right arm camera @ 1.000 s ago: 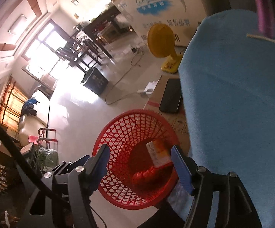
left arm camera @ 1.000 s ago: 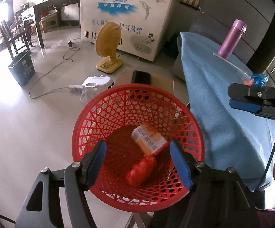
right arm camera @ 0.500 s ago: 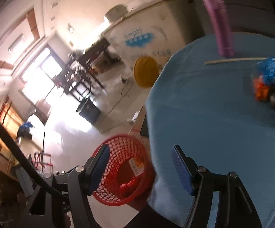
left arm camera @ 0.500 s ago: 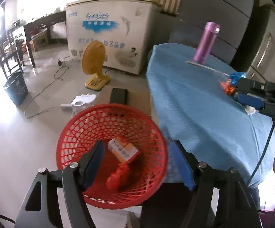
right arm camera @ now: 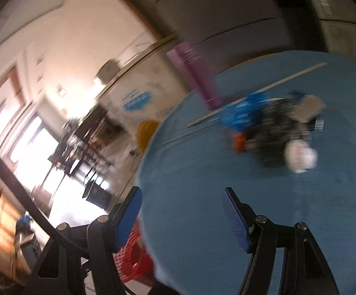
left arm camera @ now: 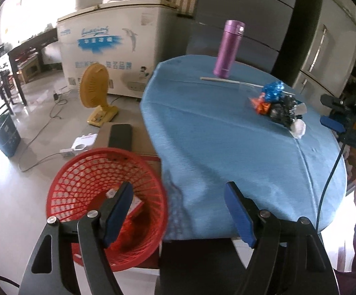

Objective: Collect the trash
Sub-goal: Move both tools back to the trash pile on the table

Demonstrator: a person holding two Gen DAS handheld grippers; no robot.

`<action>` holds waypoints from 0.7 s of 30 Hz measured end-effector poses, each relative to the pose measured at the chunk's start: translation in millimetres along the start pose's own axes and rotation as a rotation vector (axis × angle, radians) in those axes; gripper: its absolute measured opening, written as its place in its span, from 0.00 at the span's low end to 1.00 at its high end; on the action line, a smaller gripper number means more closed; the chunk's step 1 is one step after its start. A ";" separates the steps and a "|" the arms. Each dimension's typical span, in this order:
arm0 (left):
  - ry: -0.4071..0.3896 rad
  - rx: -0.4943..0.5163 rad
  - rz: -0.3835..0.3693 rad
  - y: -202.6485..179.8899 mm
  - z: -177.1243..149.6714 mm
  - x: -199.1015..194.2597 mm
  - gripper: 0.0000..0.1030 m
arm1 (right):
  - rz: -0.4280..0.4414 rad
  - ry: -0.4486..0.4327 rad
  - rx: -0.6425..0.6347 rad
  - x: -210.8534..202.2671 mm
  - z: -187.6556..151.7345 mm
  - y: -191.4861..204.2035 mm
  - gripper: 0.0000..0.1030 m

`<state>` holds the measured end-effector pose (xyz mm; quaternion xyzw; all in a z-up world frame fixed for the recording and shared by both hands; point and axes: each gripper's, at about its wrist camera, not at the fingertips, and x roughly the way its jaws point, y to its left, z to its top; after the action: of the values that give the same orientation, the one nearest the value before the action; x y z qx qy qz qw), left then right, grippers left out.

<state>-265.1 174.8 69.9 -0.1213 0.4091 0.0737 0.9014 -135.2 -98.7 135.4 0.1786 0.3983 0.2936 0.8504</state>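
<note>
I am swinging both empty, open grippers, left (left arm camera: 178,211) opening and right (right arm camera: 181,217), from basket (left arm camera: 84,169) toward trash pile (left arm camera: 278,105).

Red plastic lattice basket (left arm camera: 84,172); matt blue tablecloth (left arm camera: 214,147).

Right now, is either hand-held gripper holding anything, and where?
Nothing held. The left hand-held gripper has nothing between its opening jaws; the right hand-held gripper is open and empty, short of the trash pile.
</note>
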 end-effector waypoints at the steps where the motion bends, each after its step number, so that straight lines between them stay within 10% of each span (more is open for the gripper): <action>1: 0.007 0.010 -0.009 -5.1 3.2 3.0 0.75 | -0.026 -0.019 0.031 -8.6 2.7 -16.5 0.69; 11: 0.060 0.095 -0.130 -63.7 52.8 40.6 0.75 | -0.160 -0.108 0.281 -52.3 19.2 -135.7 0.69; 21: -0.012 0.155 -0.173 -128.8 133.3 77.2 0.76 | -0.137 -0.079 0.325 -16.8 70.0 -165.7 0.70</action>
<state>-88.7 91.0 116.8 -0.0857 0.3961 -0.0356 0.9135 -29.8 -240.8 99.2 0.2974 0.4182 0.1598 0.8433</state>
